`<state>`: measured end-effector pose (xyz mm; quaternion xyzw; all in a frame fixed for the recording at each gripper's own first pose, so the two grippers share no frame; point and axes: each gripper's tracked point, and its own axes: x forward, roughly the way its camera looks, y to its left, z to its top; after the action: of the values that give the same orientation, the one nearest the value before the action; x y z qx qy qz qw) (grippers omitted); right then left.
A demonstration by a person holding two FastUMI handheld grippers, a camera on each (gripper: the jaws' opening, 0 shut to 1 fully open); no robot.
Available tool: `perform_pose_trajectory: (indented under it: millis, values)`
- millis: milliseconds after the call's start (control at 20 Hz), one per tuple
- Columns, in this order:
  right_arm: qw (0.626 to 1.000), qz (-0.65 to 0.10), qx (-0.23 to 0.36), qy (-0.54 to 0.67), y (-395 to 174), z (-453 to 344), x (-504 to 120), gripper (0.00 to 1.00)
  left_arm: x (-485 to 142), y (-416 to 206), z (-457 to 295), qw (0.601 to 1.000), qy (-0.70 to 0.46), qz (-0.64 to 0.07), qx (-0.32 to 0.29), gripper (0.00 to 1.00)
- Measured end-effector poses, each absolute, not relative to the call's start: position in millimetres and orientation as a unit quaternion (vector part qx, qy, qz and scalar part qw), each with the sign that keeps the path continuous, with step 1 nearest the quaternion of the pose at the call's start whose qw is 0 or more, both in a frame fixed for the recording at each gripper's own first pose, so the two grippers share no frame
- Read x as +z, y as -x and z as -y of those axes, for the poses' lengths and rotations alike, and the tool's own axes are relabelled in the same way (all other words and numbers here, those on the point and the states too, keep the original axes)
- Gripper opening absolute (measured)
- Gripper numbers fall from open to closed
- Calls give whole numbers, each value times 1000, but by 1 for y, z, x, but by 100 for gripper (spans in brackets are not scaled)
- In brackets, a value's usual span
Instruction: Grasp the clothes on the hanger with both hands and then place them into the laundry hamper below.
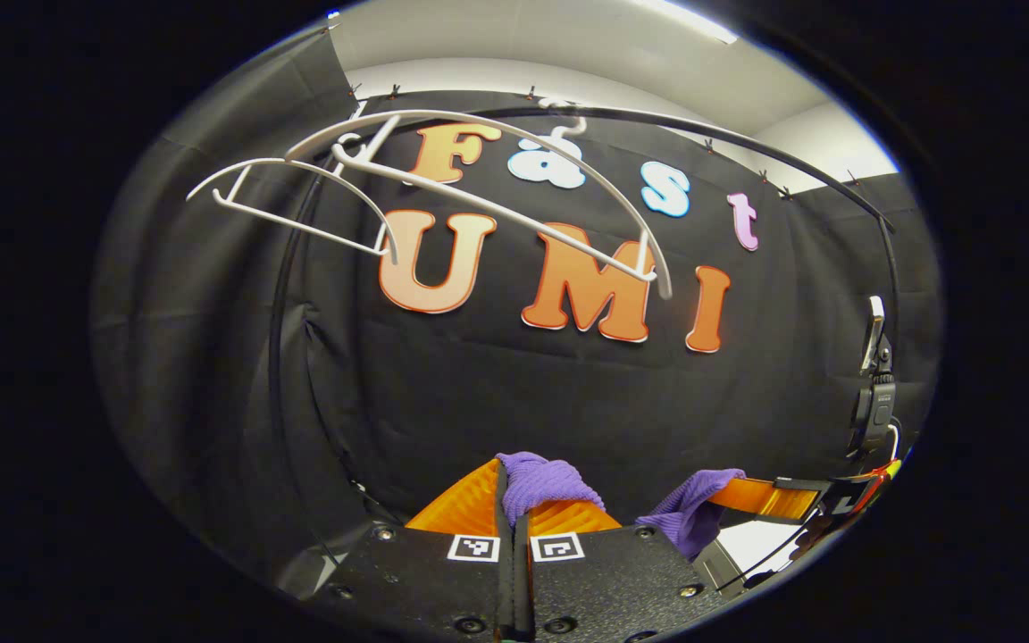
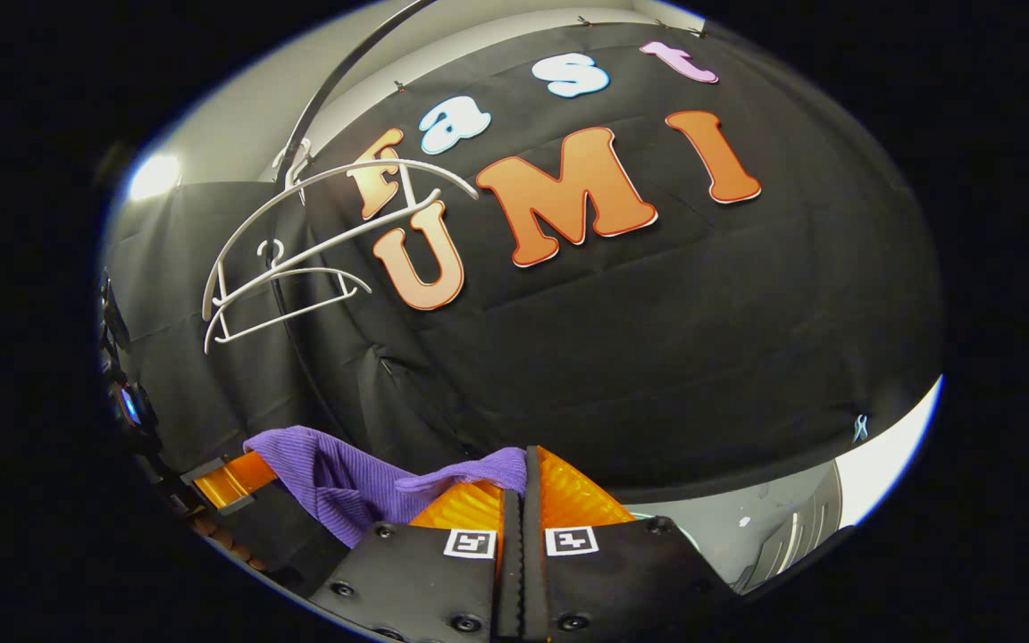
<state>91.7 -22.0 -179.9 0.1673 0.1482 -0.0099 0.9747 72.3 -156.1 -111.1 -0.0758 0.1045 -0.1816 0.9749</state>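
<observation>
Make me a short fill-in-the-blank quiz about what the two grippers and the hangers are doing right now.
1. Both grippers are shut on a ____ cloth.
2. The two white hangers on the rail carry ____ clothes.
3. The left gripper and the right gripper have fingers coloured ____.

Missing words: purple; no; orange

Both views upward, sharing white hangers [image 1: 479, 192].

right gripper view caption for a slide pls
Right gripper shut on purple garment, which the left gripper also holds; two bare white hangers hang above.
</observation>
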Motion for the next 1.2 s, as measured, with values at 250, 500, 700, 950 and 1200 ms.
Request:
perform_pose_trajectory:
  millis: [250,500,700,950,1200]
  values:
    - [977,-146,-18,-155,-69,24,-208,7,-141,-62,178,972,72,-121,-186,0]
    - [969,-175,-59,-162,-57,38,-263,7,-184,-43,195,970,50,-152,-181,0]
    - [966,-205,-68,-142,-58,46,-301,7,-227,-41,208,962,29,-191,-191,0]
    - [958,-238,-90,-132,-59,63,-352,7,-288,-42,206,952,5,-249,-180,0]
    - [945,-279,-105,-135,-57,72,-402,7,-346,-42,207,936,5,-304,-175,0]
